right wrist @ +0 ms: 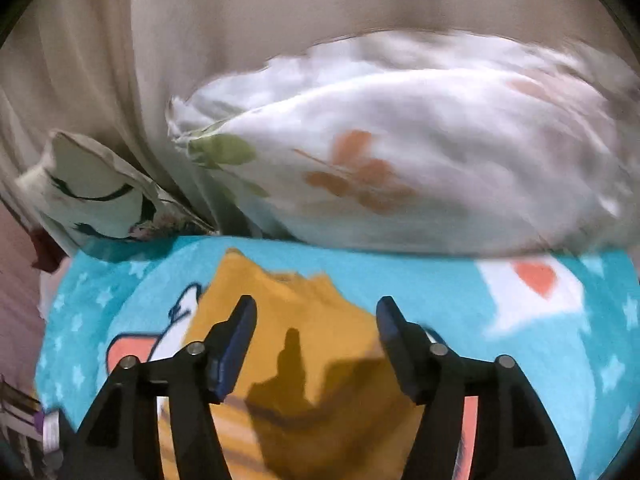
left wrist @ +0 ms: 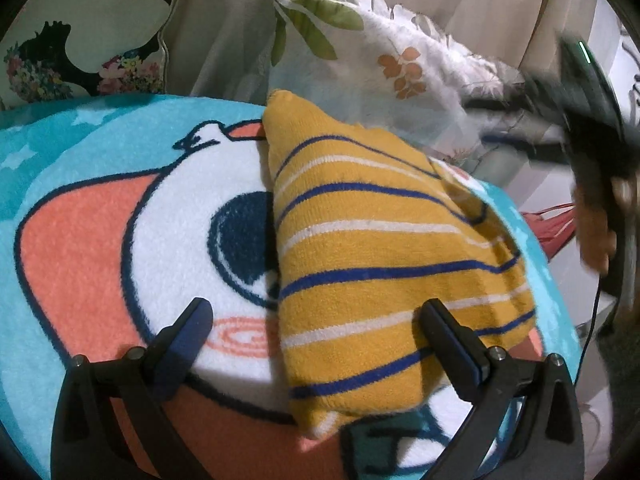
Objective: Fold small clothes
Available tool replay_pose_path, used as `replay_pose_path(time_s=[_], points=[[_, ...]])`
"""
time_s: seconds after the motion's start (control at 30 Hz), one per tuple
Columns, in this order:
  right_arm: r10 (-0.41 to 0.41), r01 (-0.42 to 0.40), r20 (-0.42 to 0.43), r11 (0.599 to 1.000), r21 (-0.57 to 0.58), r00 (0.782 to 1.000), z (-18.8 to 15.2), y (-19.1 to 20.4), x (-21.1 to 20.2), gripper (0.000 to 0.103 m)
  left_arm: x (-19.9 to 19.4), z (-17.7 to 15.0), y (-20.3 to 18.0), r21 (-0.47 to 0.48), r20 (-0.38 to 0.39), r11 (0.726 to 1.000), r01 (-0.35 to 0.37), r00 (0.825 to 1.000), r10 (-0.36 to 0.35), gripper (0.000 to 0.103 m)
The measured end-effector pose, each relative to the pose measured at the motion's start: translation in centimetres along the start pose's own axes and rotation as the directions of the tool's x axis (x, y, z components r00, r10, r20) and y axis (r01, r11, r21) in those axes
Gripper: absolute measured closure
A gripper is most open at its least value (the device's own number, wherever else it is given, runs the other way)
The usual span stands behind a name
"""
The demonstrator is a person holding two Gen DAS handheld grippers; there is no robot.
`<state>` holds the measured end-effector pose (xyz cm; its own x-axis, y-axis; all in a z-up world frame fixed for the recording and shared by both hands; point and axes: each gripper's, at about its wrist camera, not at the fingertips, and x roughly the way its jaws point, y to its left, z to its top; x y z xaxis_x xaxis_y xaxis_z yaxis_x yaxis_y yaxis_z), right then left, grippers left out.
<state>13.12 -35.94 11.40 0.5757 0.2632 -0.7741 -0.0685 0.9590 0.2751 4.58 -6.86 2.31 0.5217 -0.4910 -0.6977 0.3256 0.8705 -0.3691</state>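
**Folded striped garment lying on the cartoon blanket, both hand-held grippers standing open**

A yellow knit garment (left wrist: 384, 264) with navy and white stripes is lying folded into a narrow, roughly triangular bundle on a turquoise cartoon blanket (left wrist: 80, 168). Its pointed end is reaching toward the white floral pillow (left wrist: 384, 64) at the back, and its wide end is lying nearest the left wrist camera.

The left hand-held gripper (left wrist: 320, 320) is hovering low over the near end of the bundle with its jaws standing wide. One finger is sitting over the blanket's white and coral print, the other over the garment's right edge; whether either is touching the cloth cannot be told.

The right hand-held gripper (right wrist: 316, 324) is also standing apart, with nothing between its pads. It is hanging above the same yellow garment (right wrist: 320, 320) and casting a shadow on it; its view is blurred. In the left wrist view it is showing as a dark smeared shape (left wrist: 588, 120) at the far right, with part of a hand (left wrist: 596, 240) below it.

A second cushion (left wrist: 80, 40) printed with black branches and flowers is leaning at the back left, against beige draped fabric (right wrist: 280, 20).
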Motion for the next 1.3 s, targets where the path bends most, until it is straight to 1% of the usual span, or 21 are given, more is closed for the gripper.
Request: replay_pose_path(time_s=[0.13,0.2,0.27,0.33,0.4,0.47,0.57,0.6,0.63,0.67,0.7,0.73,0.77,0.83,0.93,1.03,1.1,1.17,1.2,1.23,1.3], points=[[0.100,-0.097,-0.019,0.988,0.117,0.995,-4.1,-4.3,-1.3,0.030,-1.9,1.1,1.2,-0.119,0.006,0.989,0.089,0.996,-0.089,0.000],[0.147,-0.141,-0.025,0.975,0.170,0.989,-5.9,-6.0,-1.2,0.030,-2.7,1.8,1.6,-0.157,0.025,0.982,0.104,0.995,-0.101,0.000],[0.209,-0.198,-0.022,0.950,0.241,0.978,-7.8,-7.6,-0.7,0.029,-2.8,3.0,1.9,-0.172,0.029,0.980,0.097,0.995,-0.093,0.000],[0.274,-0.257,-0.013,0.917,0.305,0.962,-8.8,-8.3,0.6,0.029,-1.3,4.0,1.9,-0.156,-0.019,0.983,0.096,0.995,-0.101,0.000],[0.313,-0.291,-0.008,0.891,0.347,0.950,-9.4,-8.5,2.0,0.029,1.0,4.4,2.1,-0.172,-0.080,0.980,0.102,0.990,-0.117,0.000],[0.328,-0.303,-0.006,0.880,0.364,0.945,-9.6,-8.4,3.3,0.029,2.7,4.3,2.2,-0.186,-0.130,0.974,0.125,0.980,-0.151,0.000],[0.327,-0.309,0.010,0.883,0.353,0.945,-9.3,-7.6,4.4,0.029,3.8,4.4,0.9,-0.148,-0.135,0.978,0.147,0.977,-0.167,0.000],[0.324,-0.309,0.013,0.889,0.338,0.946,-9.1,-7.2,4.6,0.029,4.4,4.4,0.3,-0.148,-0.162,0.973,0.178,0.966,-0.201,0.002],[0.326,-0.311,0.010,0.891,0.332,0.945,-8.9,-6.9,4.9,0.030,4.8,4.2,-0.3,-0.145,-0.182,0.969,0.201,0.957,-0.225,0.017],[0.331,-0.315,0.011,0.888,0.334,0.944,-8.9,-6.8,5.2,0.033,4.9,4.1,-0.9,-0.122,-0.189,0.979,0.166,0.964,-0.187,0.025],[0.345,-0.327,0.010,0.878,0.349,0.938,-8.9,-6.6,5.5,0.046,4.7,4.1,-1.3,-0.096,-0.187,0.987,0.130,0.972,-0.146,0.030],[0.366,-0.344,0.010,0.863,0.371,0.930,-8.8,-6.5,5.7,0.054,4.2,4.2,-1.5,-0.094,-0.180,0.988,0.126,0.973,-0.142,0.042],[0.377,-0.355,0.018,0.853,0.383,0.926,-8.8,-6.4,5.7,0.057,3.6,4.6,-1.4,-0.103,-0.171,0.986,0.131,0.974,-0.148,0.052],[0.410,-0.398,0.048,0.842,0.364,0.911,-8.2,-5.5,4.5,0.063,1.5,5.6,-0.9,-0.123,-0.143,0.983,0.137,0.978,-0.154,0.053],[0.459,-0.465,0.093,0.832,0.304,0.883,-7.4,-3.7,2.2,0.065,-1.6,6.7,-0.7,-0.112,-0.088,0.986,0.123,0.987,-0.133,0.053],[0.467,-0.484,0.129,0.841,0.241,0.875,-7.3,-2.1,0.6,0.065,-3.2,6.1,-0.3,-0.120,-0.076,0.988,0.096,0.991,-0.106,0.047],[0.433,-0.447,0.111,0.863,0.235,0.895,-7.9,-1.9,0.9,0.065,-2.9,4.6,-0.3,-0.097,-0.101,0.995,0.012,0.995,-0.022,0.044],[0.288,-0.291,0.048,0.931,0.219,0.956,-8.8,-2.1,1.8,0.065,-2.0,2.6,-0.2,-0.061,-0.151,0.994,-0.086,0.986,0.076,0.044],[0.185,-0.185,0.021,0.963,0.195,0.983,-9.5,-2.2,2.2,0.065,-1.9,1.3,-0.1,-0.049,-0.157,0.992,-0.119,0.981,0.110,0.042],[0.148,-0.148,0.013,0.971,0.189,0.989,-9.9,-2.5,2.2,0.065,-2.3,0.6,0.0,-0.046,-0.143,0.991,-0.122,0.983,0.115,0.039],[0.154,-0.157,0.029,0.963,0.219,0.988,-10.8,-3.4,1.3,0.065,-4.0,-1.0,-0.4,-0.021,-0.122,0.988,-0.156,0.981,0.152,0.038]])
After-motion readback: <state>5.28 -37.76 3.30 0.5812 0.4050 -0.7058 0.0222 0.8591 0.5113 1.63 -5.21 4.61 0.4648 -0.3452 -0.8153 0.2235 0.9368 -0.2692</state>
